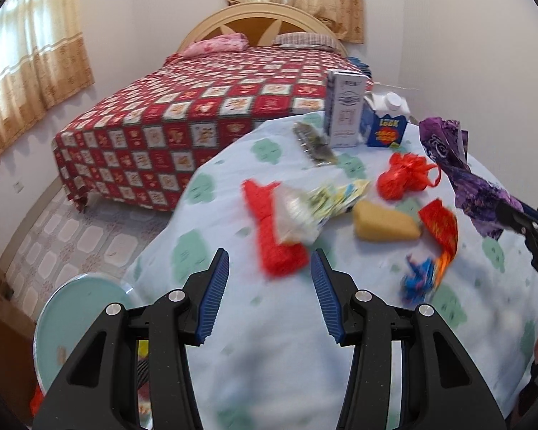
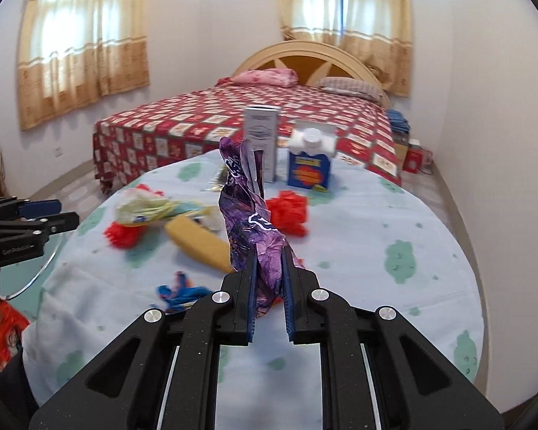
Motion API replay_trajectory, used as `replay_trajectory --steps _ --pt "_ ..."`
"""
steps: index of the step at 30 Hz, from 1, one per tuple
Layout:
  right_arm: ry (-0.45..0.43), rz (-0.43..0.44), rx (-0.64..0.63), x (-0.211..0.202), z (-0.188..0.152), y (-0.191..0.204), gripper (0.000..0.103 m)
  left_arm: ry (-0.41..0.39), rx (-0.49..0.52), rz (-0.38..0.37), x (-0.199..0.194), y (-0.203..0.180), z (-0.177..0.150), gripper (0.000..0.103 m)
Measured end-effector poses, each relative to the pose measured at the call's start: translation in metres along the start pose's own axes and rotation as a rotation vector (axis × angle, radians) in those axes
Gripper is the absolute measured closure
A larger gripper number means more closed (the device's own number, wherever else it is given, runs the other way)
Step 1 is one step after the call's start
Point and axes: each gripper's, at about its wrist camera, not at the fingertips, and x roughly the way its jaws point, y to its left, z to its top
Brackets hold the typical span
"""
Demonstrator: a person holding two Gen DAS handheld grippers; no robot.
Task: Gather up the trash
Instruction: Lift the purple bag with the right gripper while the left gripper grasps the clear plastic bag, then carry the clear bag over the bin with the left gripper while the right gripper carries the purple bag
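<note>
Purple snack wrapper (image 2: pixel 249 211), crumpled foil, pinched near its bottom end in the right gripper (image 2: pixel 269 268) and lifted clear of the round table (image 2: pixel 376 251) with the light blue cloth. Jaws clamped nearly together on it, only a thin wad of foil between the pads. Long axis running up and away from the fingers, top end flopping a bit to the left in the right wrist view, pointing roughly toward the tall white box (image 2: pixel 262 143) and the blue milk carton (image 2: pixel 310 163) at the far side.

Left gripper (image 1: pixel 270 279) about half open, holding nothing, hovering over the red knitted thing (image 1: pixel 269 229) and a clear plastic bag (image 1: pixel 294 215) lying across it. Fairly blurred in that view, so hard to say more.

Stuff that could go sideways from here:
- Grip only on the wrapper's tail end, and foil is slippery, so a quick swing might let it slide out onto the table.
- Loose top end waving around, could snag or tip the box or carton if carried past them low.
- Still plenty on the cloth: yellow sponge (image 2: pixel 197 242), red mesh ball (image 2: pixel 290 211), blue bits (image 2: pixel 183 292), red packet (image 1: pixel 439 224). Easy to grab cloth along with trash and drag everything.
- No bin clearly visible, so drop-off spot unknown.
</note>
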Motion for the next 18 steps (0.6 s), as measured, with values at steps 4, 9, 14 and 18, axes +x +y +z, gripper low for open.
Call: replay_trajectory --steps 4,9,14,18 --pt "-0.001 0.007 0.012 0.004 -0.001 -0.009 0.089 0.027 0.007 -0.011 0.027 -0.011 0.016 0.055" --pt "-0.007 0.037 0.021 0.004 -0.001 -0.007 0.089 0.086 -0.011 -0.035 0.053 -0.012 0.021 0.087" --pt "-0.026 0.048 0.024 -0.001 -0.001 -0.002 0.089 0.054 -0.005 -0.02 0.031 -0.005 0.015 0.088" --pt "-0.032 0.063 0.02 -0.005 -0.002 0.008 0.089 0.003 -0.009 -0.014 -0.004 0.01 0.008 0.089"
